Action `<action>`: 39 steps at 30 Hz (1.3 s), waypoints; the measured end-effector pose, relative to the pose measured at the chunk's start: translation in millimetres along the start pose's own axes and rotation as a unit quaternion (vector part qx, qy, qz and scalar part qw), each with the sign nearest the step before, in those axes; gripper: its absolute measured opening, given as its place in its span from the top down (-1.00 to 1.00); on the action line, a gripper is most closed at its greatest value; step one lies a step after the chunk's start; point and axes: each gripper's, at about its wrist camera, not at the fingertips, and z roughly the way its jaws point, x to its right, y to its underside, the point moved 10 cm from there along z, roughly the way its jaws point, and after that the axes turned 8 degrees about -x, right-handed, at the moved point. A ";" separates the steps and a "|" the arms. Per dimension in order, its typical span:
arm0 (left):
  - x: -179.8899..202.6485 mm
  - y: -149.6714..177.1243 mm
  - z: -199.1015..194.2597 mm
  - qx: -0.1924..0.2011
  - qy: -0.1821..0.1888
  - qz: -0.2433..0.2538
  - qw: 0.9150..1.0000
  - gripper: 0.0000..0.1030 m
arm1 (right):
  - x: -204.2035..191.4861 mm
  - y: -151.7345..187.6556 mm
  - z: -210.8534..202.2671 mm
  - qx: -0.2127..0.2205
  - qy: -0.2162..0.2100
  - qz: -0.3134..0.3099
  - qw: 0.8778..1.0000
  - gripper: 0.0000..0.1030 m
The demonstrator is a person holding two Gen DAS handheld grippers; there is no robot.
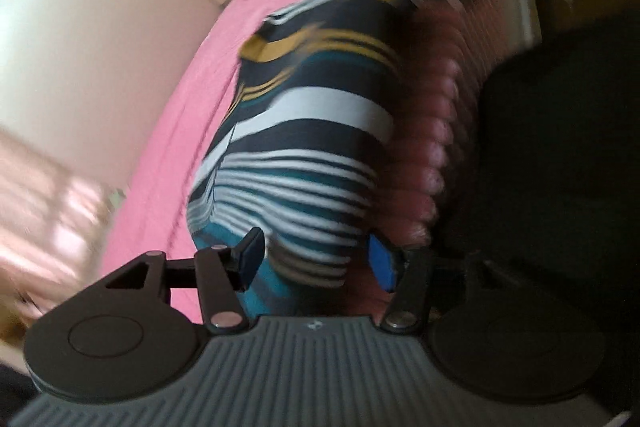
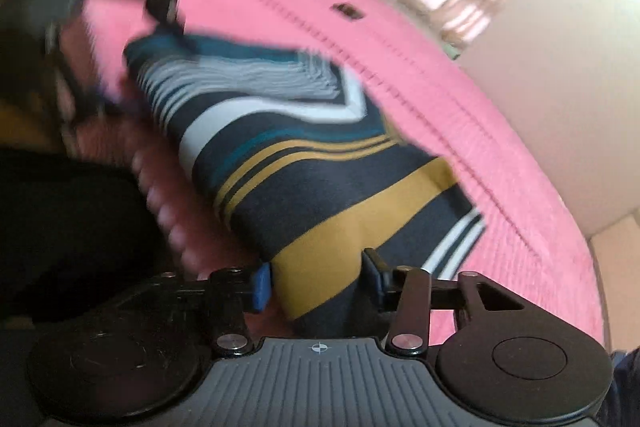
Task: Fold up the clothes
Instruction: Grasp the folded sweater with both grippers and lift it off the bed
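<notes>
No writing or brand can be read anywhere; both views are smeared with blur, and the only mark is a small crosshair on my right gripper's (image 2: 316, 281) grey housing.

My left gripper (image 1: 316, 261) points toward 12 o'clock, its blue-padded fingers (image 1: 382, 263) spread with the striped garment (image 1: 304, 131) bunched between them; whether they pinch it I cannot tell. My right gripper also has its fingers apart around a mustard-and-navy fold of the same garment; its grip I cannot judge either.

The garment lies stretched between both tools over the pink bedcover (image 2: 460, 99), with a ribbed pink knit (image 1: 436, 147) at its 3 o'clock side in the left view.
</notes>
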 end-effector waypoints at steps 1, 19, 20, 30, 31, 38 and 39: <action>-0.2 -1.5 5.5 -0.005 -0.012 0.016 1.000 -0.01 | 4.5 -2.9 -5.2 0.006 -0.001 0.009 1.000 0.14; -28.2 -5.1 20.8 -0.022 0.073 -0.047 0.996 0.44 | -36.4 -1.0 16.4 -0.002 0.054 -0.121 0.991 -0.46; -28.7 -5.0 20.9 -0.022 0.073 -0.049 0.996 0.44 | -35.5 -0.3 17.4 -0.003 0.056 -0.124 0.991 -0.46; -28.1 -5.3 21.1 -0.021 0.073 -0.053 0.996 0.43 | -31.3 14.9 29.9 -0.023 0.065 -0.142 0.987 -0.46; -27.8 -5.4 21.3 -0.021 0.073 -0.052 0.996 0.43 | -32.2 16.2 31.2 -0.025 0.066 -0.145 0.987 -0.46; -25.4 -4.8 22.0 -0.021 0.065 -0.054 0.996 0.42 | -37.3 24.6 37.6 -0.036 0.073 -0.144 0.986 -0.51; -24.9 -4.6 22.0 -0.021 0.062 -0.055 0.996 0.42 | -36.7 25.0 37.9 -0.036 0.071 -0.141 0.987 -0.51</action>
